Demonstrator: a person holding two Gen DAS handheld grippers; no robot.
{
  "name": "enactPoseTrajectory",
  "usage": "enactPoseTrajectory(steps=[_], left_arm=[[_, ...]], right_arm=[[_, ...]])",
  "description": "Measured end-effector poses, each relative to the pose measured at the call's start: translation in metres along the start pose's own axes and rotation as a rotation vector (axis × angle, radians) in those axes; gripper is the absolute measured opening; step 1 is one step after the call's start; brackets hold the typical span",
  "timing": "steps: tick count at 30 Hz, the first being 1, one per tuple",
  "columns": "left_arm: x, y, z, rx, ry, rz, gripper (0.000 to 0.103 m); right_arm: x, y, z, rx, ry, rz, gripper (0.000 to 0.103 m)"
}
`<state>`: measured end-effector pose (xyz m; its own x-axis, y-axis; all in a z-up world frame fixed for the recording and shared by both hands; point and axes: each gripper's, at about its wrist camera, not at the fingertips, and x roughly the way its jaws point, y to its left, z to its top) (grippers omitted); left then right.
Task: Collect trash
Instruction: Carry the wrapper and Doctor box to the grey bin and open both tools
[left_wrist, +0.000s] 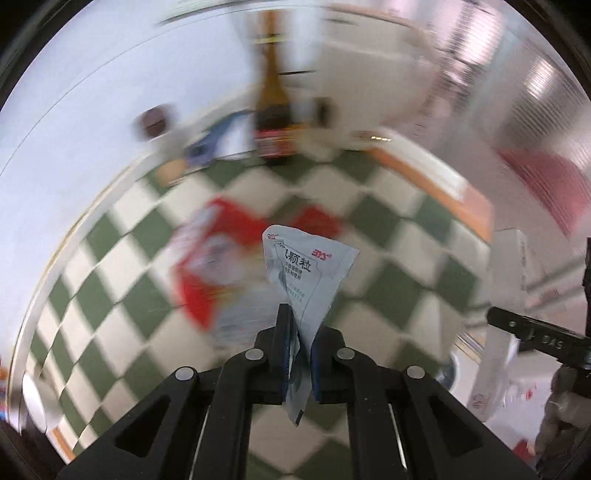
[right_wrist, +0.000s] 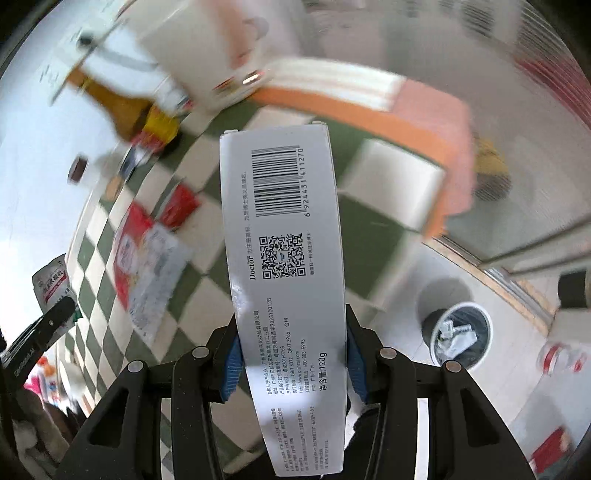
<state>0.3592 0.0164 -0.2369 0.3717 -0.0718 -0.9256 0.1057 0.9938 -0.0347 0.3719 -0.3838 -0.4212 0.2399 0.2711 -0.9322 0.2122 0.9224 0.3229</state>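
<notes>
checkered cloth (left_wrist: 399, 295), red packet (left_wrist: 207, 266), bottle (left_wrist: 273, 110)

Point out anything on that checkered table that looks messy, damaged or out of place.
A red-and-white wrapper lies flat and crumpled on the checkered cloth, with a smaller red packet beside it; both look like litter. The brown bottle stands upright. Blur hides finer damage. The bin on the floor already holds scraps.

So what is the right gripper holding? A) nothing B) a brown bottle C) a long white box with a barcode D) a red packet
C: the right gripper is shut on the long white box, its barcode and QR code facing the camera.
</notes>
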Motion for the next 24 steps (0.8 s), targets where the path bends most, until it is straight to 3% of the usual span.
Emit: enactPoseTrajectory(steps=[6, 10, 13, 18, 24], left_arm=[[0.021, -0.134, 0.001, 0.203, 0.037, -0.138, 0.006], [0.053, -0.231, -0.018, 0.323, 0.112, -0.227, 0.006], [0.097, -0.299, -0.045, 0.386, 0.206, -0.28, 0.006], [0.221, -0.383, -0.117, 0.41, 0.428, -0.334, 0.007], [0.394, -0.448, -0.204, 0.431, 0.638, -0.303, 0.007]], right_arm=[[-0.033, -0.125, -0.038, 0.21, -0.054, -0.039, 0.049], [-0.038, -0.224, -0.085, 0.377, -0.062, -0.067, 0.049], [-0.021, -0.29, -0.123, 0.488, -0.04, -0.077, 0.049], [0.07, -0.41, -0.194, 0.682, 0.056, -0.033, 0.049], [0.235, -0.515, -0.246, 0.773, 0.206, 0.068, 0.049]])
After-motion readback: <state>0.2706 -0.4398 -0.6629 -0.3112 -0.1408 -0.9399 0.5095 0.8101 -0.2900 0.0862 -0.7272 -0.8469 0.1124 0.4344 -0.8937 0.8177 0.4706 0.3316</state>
